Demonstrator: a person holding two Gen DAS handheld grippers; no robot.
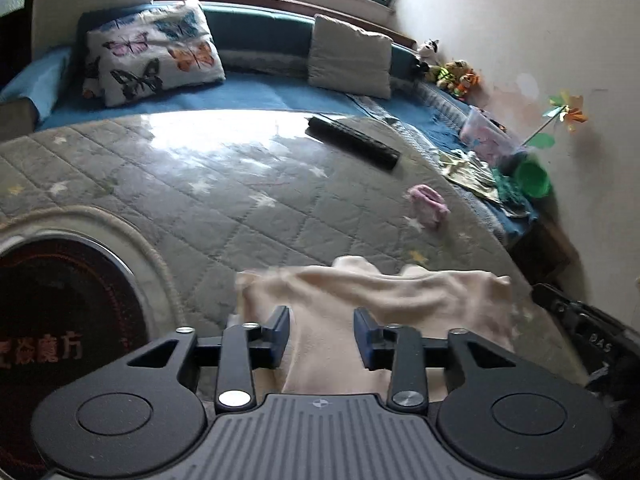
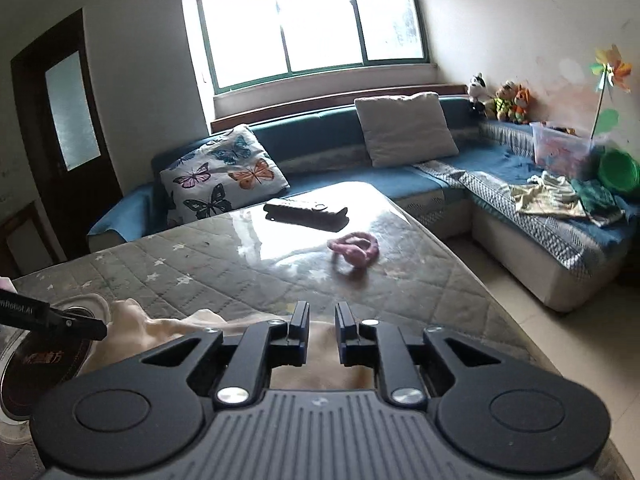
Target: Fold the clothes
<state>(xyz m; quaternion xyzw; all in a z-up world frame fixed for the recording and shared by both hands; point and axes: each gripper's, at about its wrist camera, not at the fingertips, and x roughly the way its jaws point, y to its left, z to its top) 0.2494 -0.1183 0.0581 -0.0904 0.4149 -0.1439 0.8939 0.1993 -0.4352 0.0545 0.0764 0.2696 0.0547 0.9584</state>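
2 handheld grippers hovered low over a cream garment [image 1: 360, 300] lying rumpled at the near edge of a quilted grey table cover [image 1: 192, 200]. The left gripper [image 1: 322, 338] had its jaws wide apart with cloth beneath them, gripping nothing. The right gripper [image 2: 322, 334] had a narrow gap between its jaws, also above the cloth and not visibly pinching it. The step appeared to be the opening grasp; next, each gripper likely needed to close on an edge or corner so the garment could be spread flat. Beyond the garment, a small pink cloth item [image 2: 354, 250] and a black remote control [image 2: 306, 212] lay on the cover, well apart from it. A round induction hob [image 1: 56, 320] sat to the left. Behind stood a blue corner sofa [image 2: 344, 136] with a butterfly pillow [image 2: 222, 174] under a bright window [image 2: 312, 20].
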